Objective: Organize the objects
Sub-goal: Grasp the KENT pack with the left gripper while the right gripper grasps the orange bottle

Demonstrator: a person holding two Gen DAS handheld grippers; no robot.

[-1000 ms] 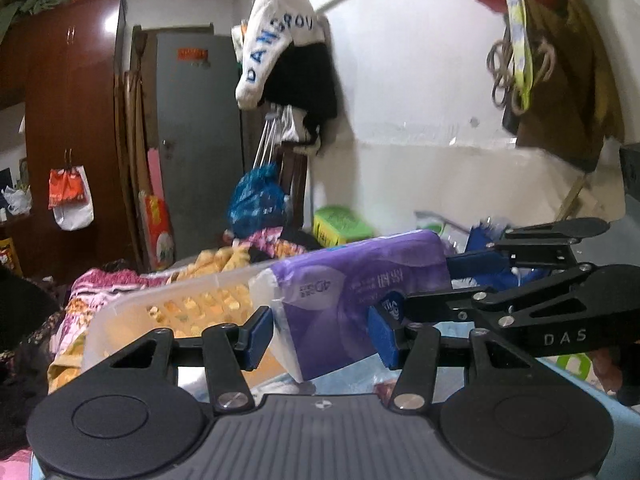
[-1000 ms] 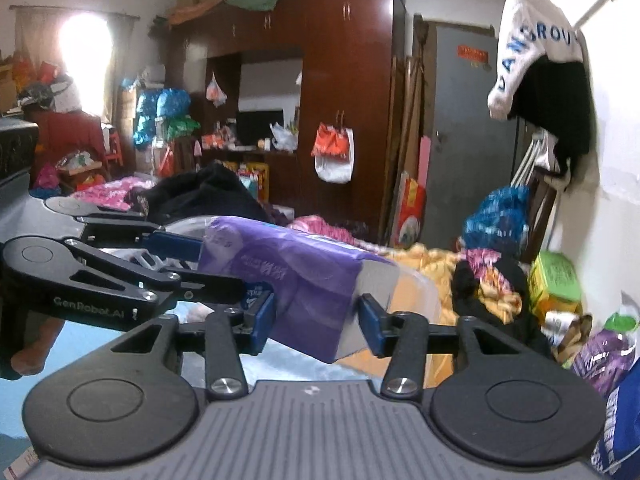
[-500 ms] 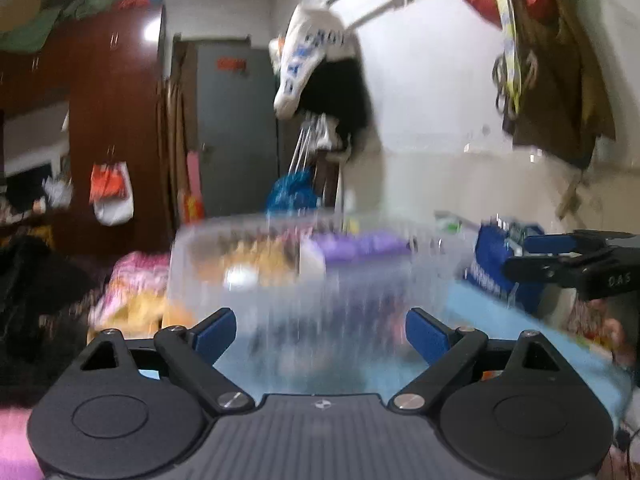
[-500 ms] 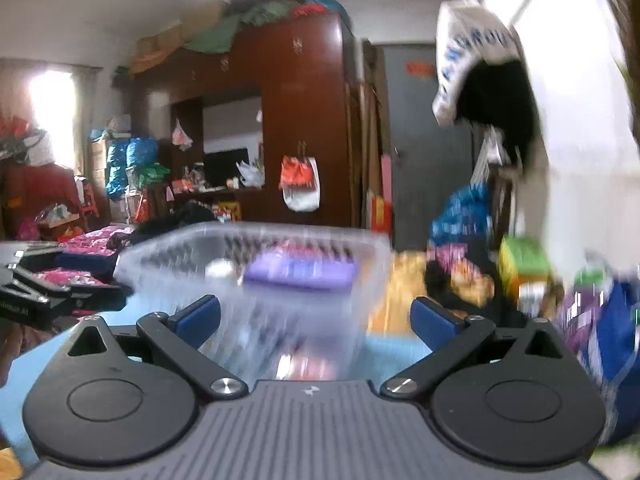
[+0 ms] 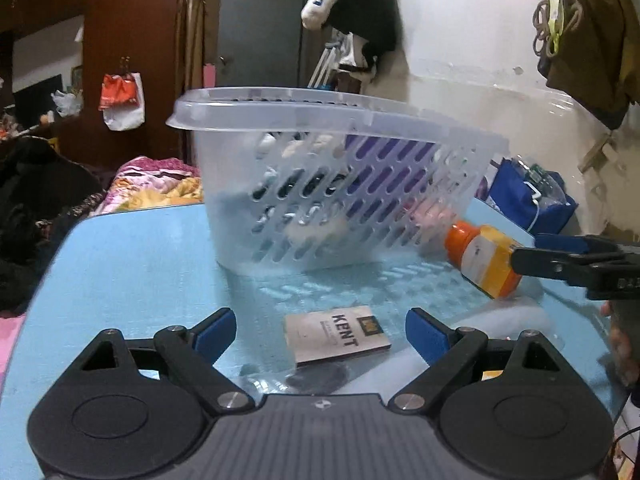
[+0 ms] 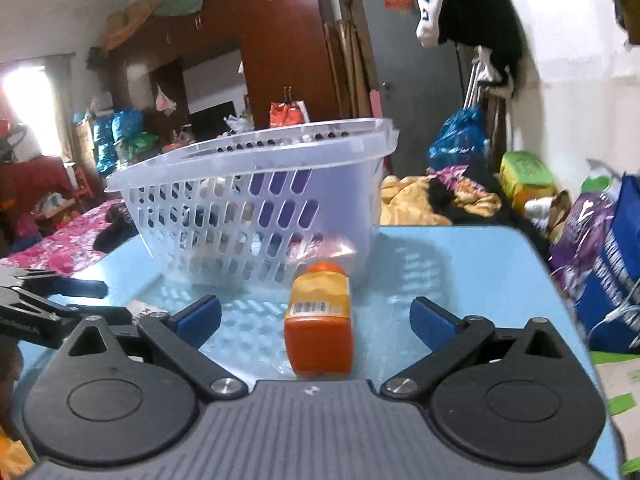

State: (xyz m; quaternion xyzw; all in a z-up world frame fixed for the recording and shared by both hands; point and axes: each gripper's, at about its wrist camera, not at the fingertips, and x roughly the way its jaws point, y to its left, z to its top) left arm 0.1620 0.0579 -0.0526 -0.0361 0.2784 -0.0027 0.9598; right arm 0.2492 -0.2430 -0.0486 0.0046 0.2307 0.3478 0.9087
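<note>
We note a translucent, slotted plastic basket [image 5: 360, 184] on the glossy blue bench [image 5: 132, 264]. Near the front edge lies a matt cardboard pack [image 5: 336, 334]. The orange bottle [image 6: 320, 320] appears smooth plastic with a paper label.

Right gripper [image 6: 315, 314] spread, orange bottle [image 6: 319, 322] between

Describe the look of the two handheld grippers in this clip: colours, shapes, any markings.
Both are matte black. The left gripper and right gripper each have angular linkage arms with triangular cut-outs, silver pivot screws, two round discs on a ribbed grey base, and blue pads on the fingertips. White lettering shows on their sides, only partly readable. No cables or sleeves visible.
</note>
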